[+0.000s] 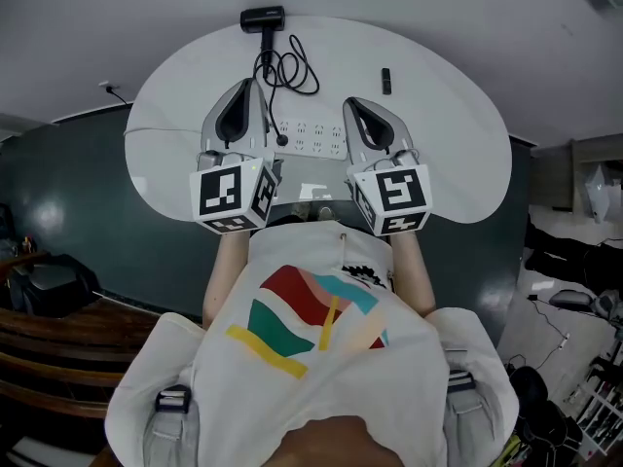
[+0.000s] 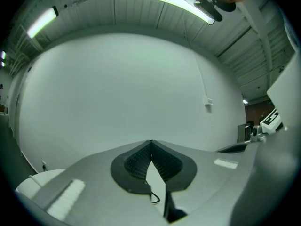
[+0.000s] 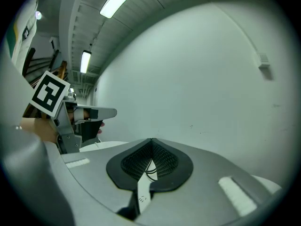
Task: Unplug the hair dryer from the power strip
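A black hair dryer [image 1: 263, 17] lies at the far edge of the white oval table [image 1: 165, 95]. Its black cord [image 1: 289, 66] coils toward me and ends in a plug [image 1: 282, 140] seated in the white power strip [image 1: 313, 136]. My left gripper [image 1: 254, 86] hovers level just left of the plug, jaws shut and empty. My right gripper [image 1: 348, 102] hovers over the strip's right end, also shut and empty. In the left gripper view the closed jaws [image 2: 150, 141] show a bit of cord [image 2: 154, 199] through the gap below them. The right gripper view [image 3: 152, 139] shows cord loops [image 3: 150, 171] the same way.
A small black object [image 1: 386, 80] lies on the table's far right. A white wall [image 2: 117, 88] rises beyond the table. Dark floor [image 1: 88, 193] surrounds it, with wooden furniture [image 1: 58, 329] at left and cluttered gear [image 1: 574, 309] at right.
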`<state>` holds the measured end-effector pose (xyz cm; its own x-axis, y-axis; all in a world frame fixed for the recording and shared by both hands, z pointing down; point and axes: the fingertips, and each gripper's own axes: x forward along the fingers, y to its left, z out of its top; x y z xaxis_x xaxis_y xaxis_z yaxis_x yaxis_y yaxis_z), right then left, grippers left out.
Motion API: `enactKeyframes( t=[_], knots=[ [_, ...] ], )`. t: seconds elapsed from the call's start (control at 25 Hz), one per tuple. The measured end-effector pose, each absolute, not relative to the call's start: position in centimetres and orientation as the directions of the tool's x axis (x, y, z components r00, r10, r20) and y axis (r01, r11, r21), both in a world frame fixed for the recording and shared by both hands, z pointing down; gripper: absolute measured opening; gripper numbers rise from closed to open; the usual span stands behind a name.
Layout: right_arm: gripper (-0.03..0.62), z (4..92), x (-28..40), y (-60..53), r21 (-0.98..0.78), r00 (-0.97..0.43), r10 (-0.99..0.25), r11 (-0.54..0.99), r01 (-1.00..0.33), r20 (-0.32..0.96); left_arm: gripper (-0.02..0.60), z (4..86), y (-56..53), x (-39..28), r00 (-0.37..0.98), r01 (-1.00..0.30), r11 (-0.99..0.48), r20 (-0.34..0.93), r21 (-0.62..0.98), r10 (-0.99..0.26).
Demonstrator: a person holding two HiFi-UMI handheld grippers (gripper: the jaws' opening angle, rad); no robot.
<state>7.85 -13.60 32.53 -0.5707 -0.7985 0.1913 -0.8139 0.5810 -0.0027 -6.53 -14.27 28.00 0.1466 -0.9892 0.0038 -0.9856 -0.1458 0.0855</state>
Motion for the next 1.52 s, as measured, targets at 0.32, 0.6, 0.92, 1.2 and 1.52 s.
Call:
enactKeyframes(
  t=[0.32,0.6,0.92,1.2,1.52],
  knots=[
    [0.101,33.9,4.9,-14.4,0.011,-0.685,-0.682,0.711,-0.703,0.257,0.000,28.0,-15.5,-7.6,0.153,-0.985,-0.152,0.004,0.081,-0.988],
    [0.178,38.6,3.2,-14.6,0.024,-0.753,-0.461,0.859,-0.511,0.469,0.000,29.5,-15.8,-9.3,0.115,-0.991,-0.113,0.025,0.071,-0.993],
    [0.170,49.9,3.5,-12.5,0.011,-0.543,-0.127,0.977,-0.211,0.830,0.000,32.4,-15.2,-10.4,0.091,-0.996,-0.091,0.056,0.001,-0.994],
    [0.198,54.4,3.9,-11.8,-0.027,-0.386,-0.016,0.994,-0.106,0.922,0.000,34.7,-14.9,-11.9,0.064,-0.998,-0.063,0.100,0.010,-0.993],
    [0.198,56.6,4.4,-11.7,-0.050,-0.274,0.028,0.996,-0.073,0.961,0.000,38.1,-14.7,-11.4,0.107,-0.994,-0.105,0.182,0.016,-0.978]
  ],
)
